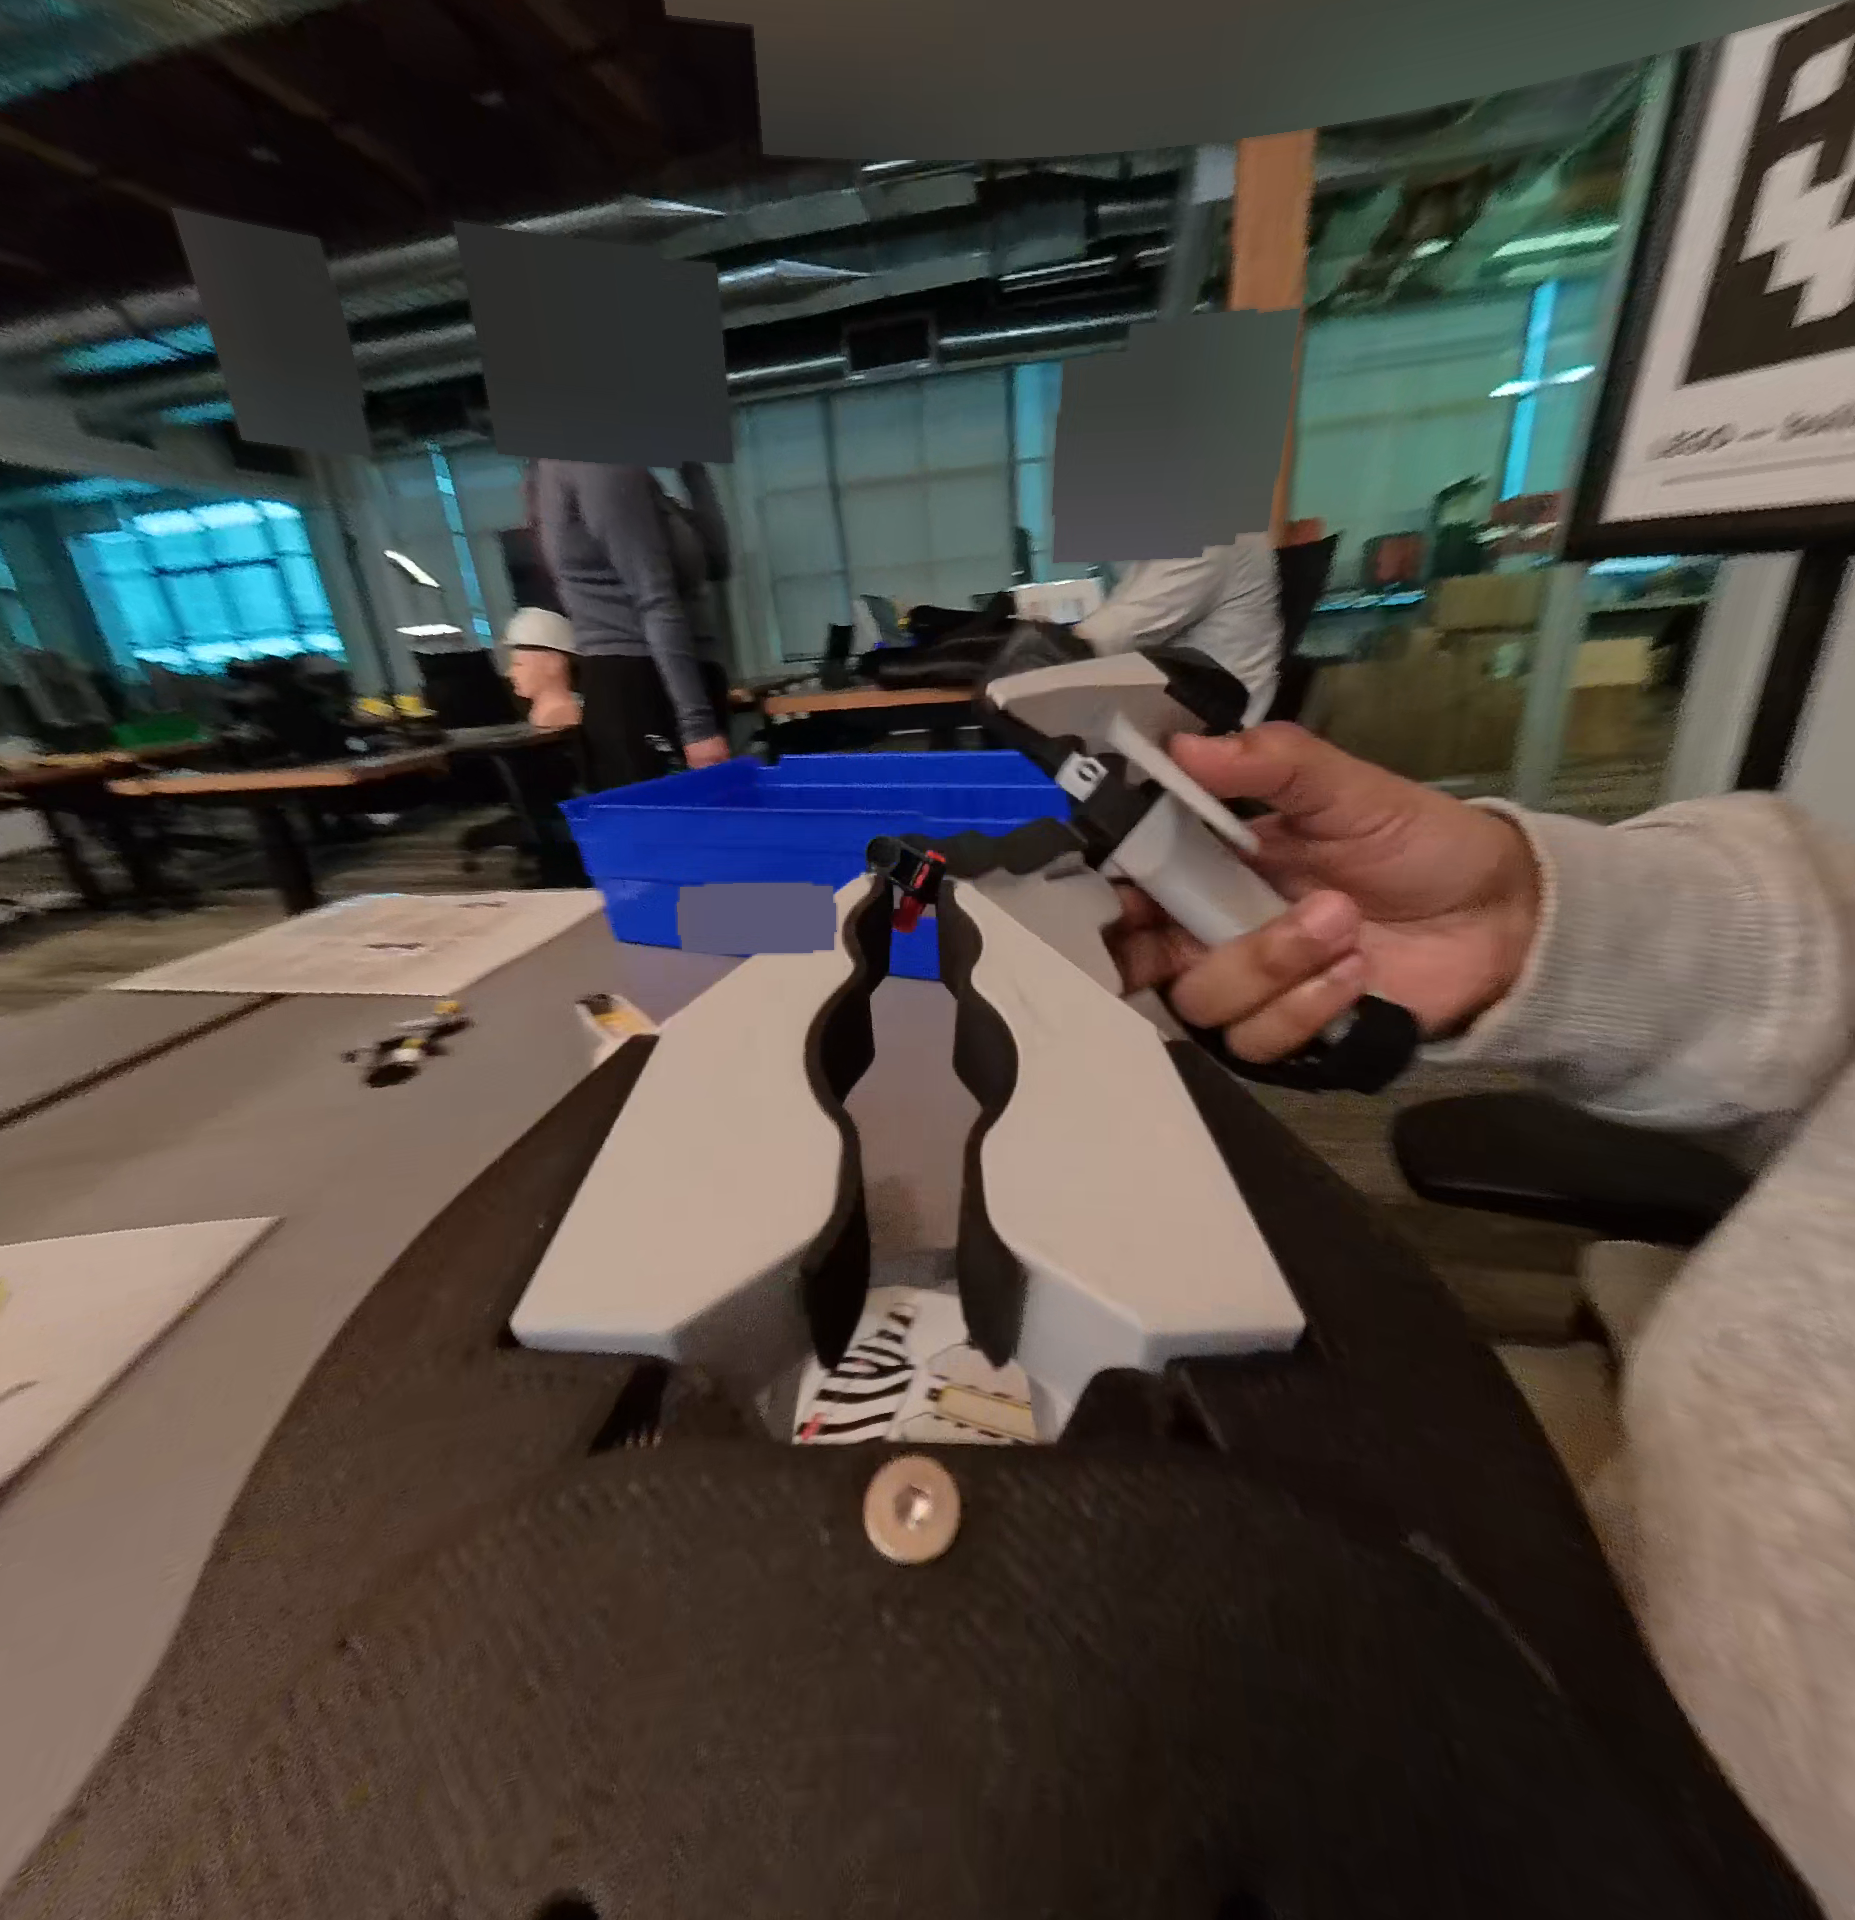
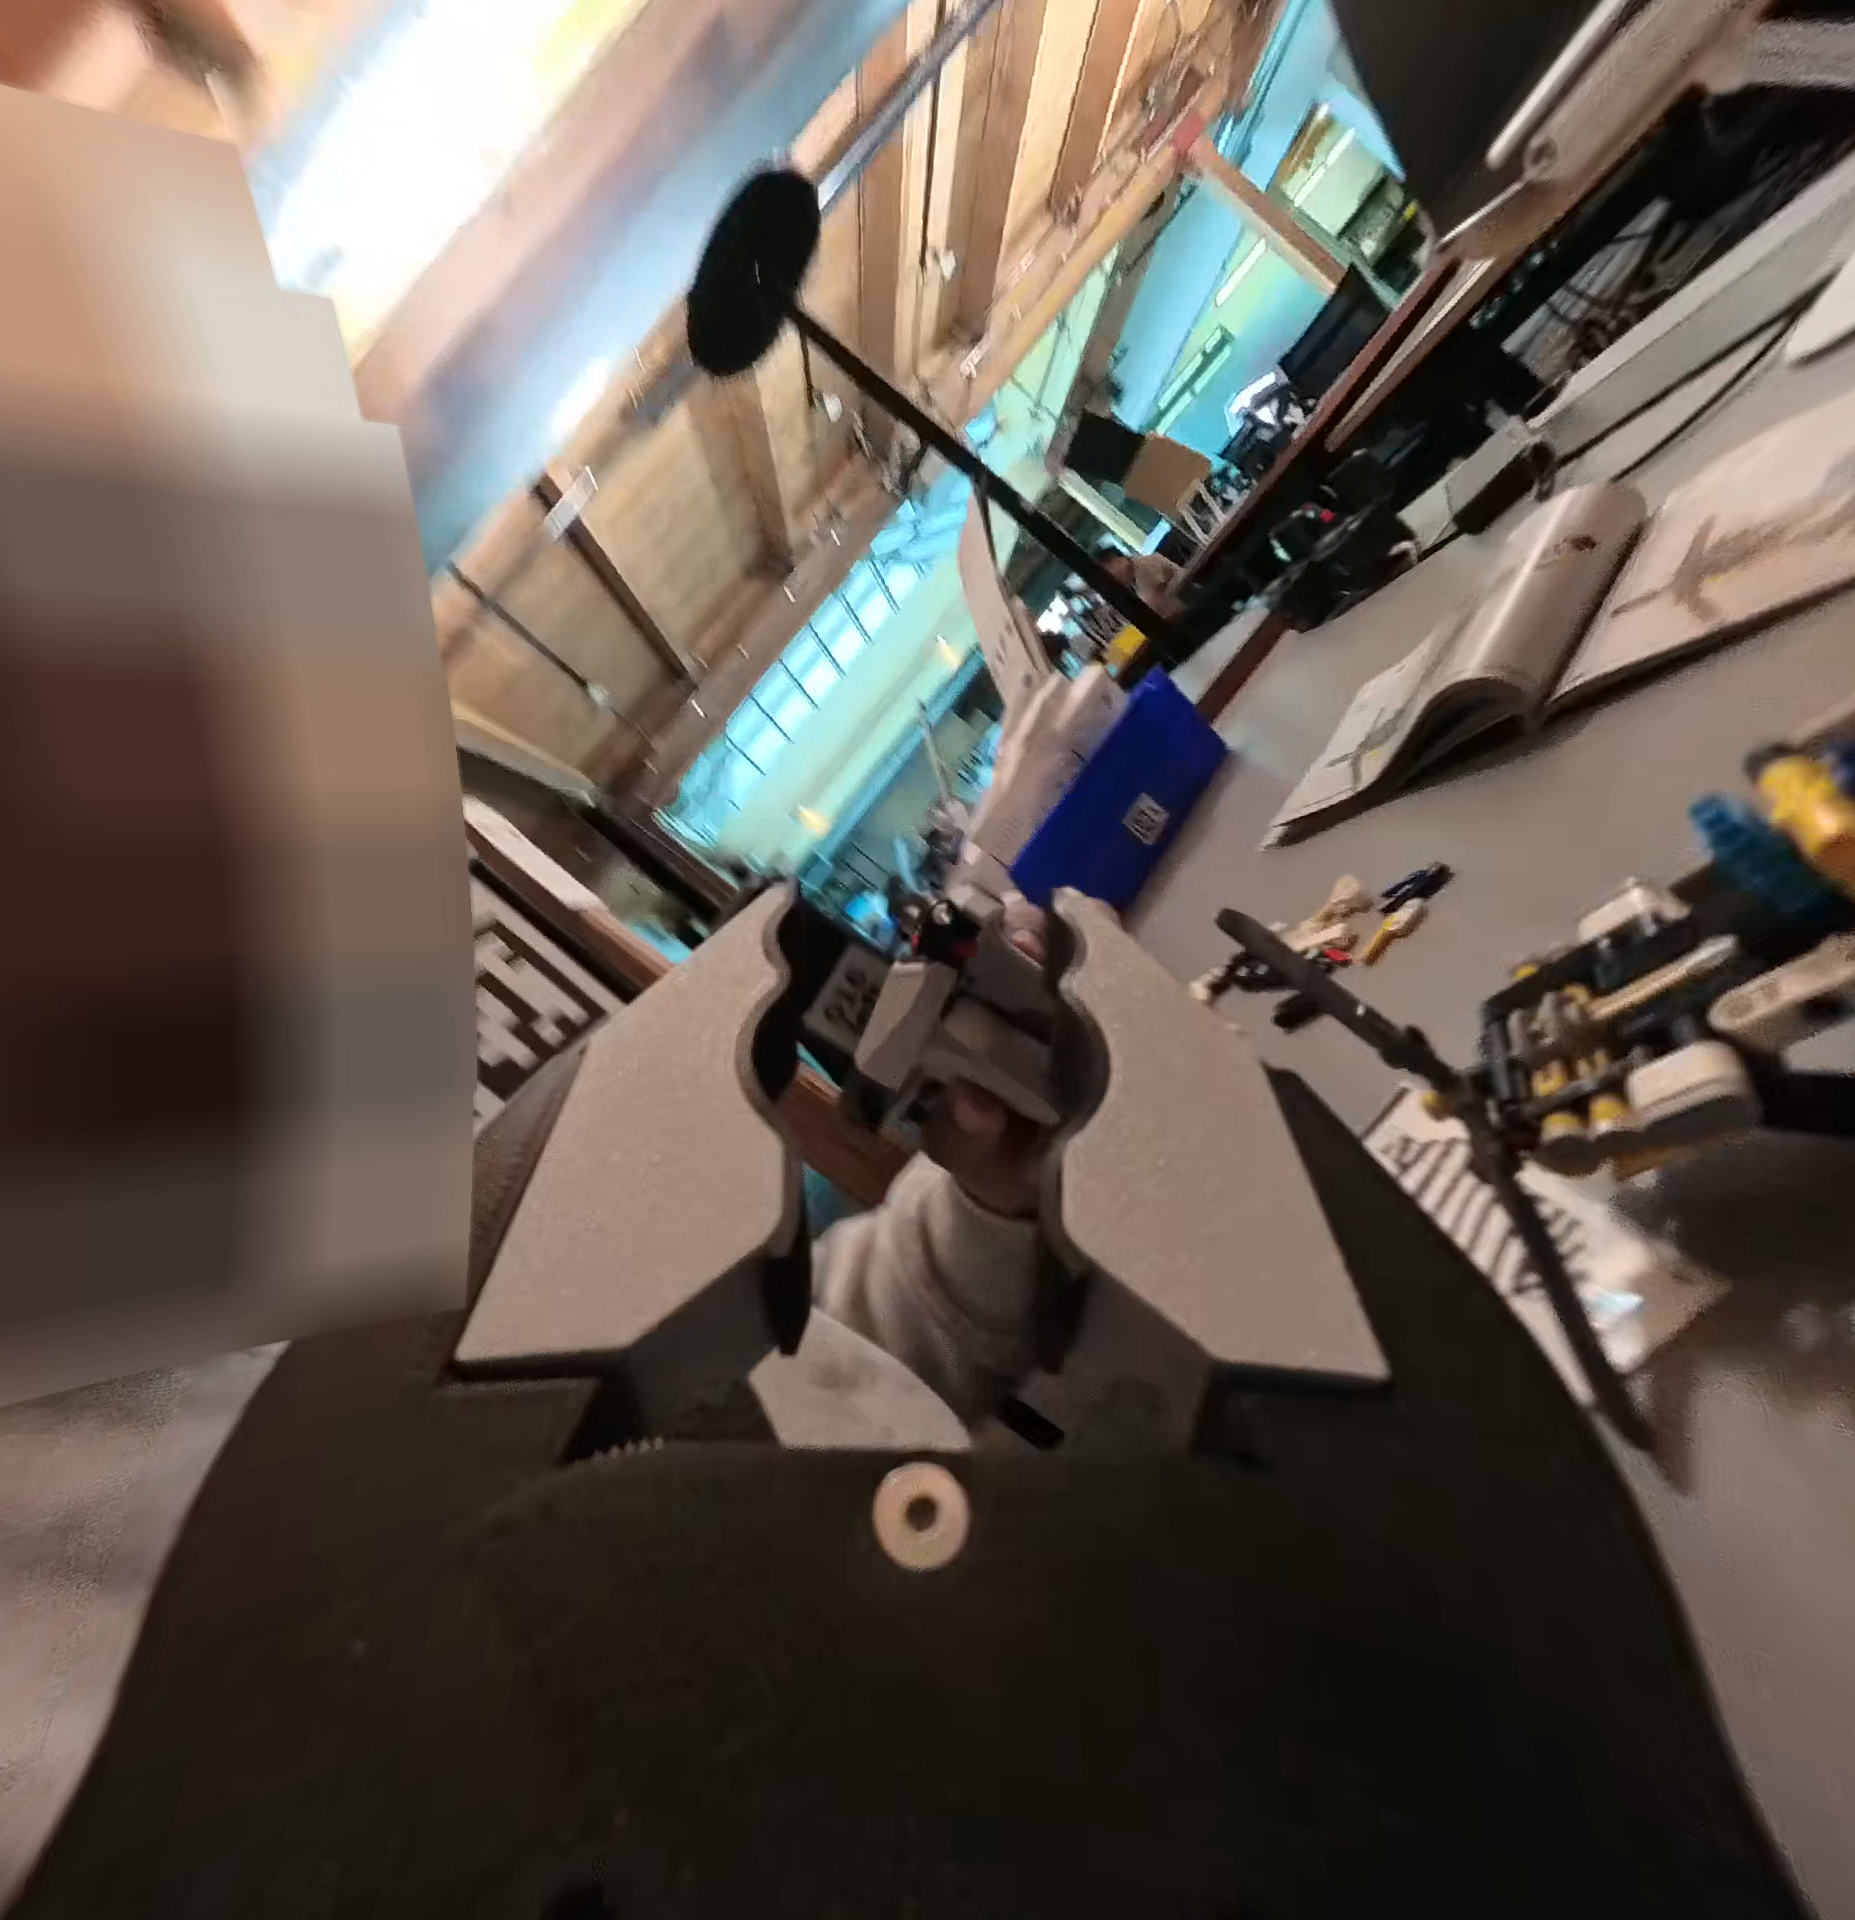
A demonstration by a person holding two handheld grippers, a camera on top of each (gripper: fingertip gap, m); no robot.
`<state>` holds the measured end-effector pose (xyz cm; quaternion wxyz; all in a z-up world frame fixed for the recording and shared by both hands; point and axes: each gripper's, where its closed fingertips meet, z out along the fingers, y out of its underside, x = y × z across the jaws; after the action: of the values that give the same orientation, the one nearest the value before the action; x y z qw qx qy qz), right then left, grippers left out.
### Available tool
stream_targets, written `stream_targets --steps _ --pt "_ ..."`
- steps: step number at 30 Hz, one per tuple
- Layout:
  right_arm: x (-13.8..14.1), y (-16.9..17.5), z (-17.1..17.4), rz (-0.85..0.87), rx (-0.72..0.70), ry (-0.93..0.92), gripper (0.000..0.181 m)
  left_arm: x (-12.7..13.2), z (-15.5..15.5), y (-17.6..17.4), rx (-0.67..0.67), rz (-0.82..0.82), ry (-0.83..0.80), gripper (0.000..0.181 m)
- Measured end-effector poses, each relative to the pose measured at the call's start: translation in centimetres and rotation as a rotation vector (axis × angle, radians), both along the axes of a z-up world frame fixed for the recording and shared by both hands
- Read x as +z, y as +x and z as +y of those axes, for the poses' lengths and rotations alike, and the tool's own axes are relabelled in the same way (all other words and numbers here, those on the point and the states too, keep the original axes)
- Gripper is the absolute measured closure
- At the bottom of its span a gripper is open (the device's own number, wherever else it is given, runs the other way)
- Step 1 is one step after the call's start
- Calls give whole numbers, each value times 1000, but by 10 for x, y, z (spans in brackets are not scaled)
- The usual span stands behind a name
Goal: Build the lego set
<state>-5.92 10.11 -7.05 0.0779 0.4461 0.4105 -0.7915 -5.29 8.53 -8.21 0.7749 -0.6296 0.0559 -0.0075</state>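
Lego piece (image 1: 910, 871), small, black-and-red

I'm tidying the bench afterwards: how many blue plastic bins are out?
1: a blue plastic bin stands at the far edge of the grey table, beyond the left gripper. Others may be hidden.

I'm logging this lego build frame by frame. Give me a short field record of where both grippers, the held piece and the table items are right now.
left gripper: raised above the table, shut on the small black and red lego piece at its tips
right gripper: open, held in a hand, its tips at that same piece
blue bin: on the grey table, beyond the grippers
partly built model: yellow, black and white, on the table
instruction book: lying open
loose lego pieces: scattered on the table
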Motion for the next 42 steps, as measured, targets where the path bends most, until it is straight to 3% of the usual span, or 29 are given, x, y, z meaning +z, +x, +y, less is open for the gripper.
stream_targets --steps 1,5,15,22,30,42 --pt "-1 3 -2 16 9 80 143 0 0 2 -40 -31 -4 176" --pt "-8 10 -12 4 93 243 152 -3 0 11 -153 -107 -26 176" --pt "-18 13 -19 -44 191 259 174 -11 4 22 -238 -123 -83 176" --pt "-23 15 -19 -60 202 271 165 -16 6 24 -241 -115 -109 177" --pt "-28 14 -21 -59 201 326 166 -19 7 25 -238 -102 -127 176" --pt "-26 19 -22 -73 255 222 167 -17 5 30 -277 -112 -116 177"
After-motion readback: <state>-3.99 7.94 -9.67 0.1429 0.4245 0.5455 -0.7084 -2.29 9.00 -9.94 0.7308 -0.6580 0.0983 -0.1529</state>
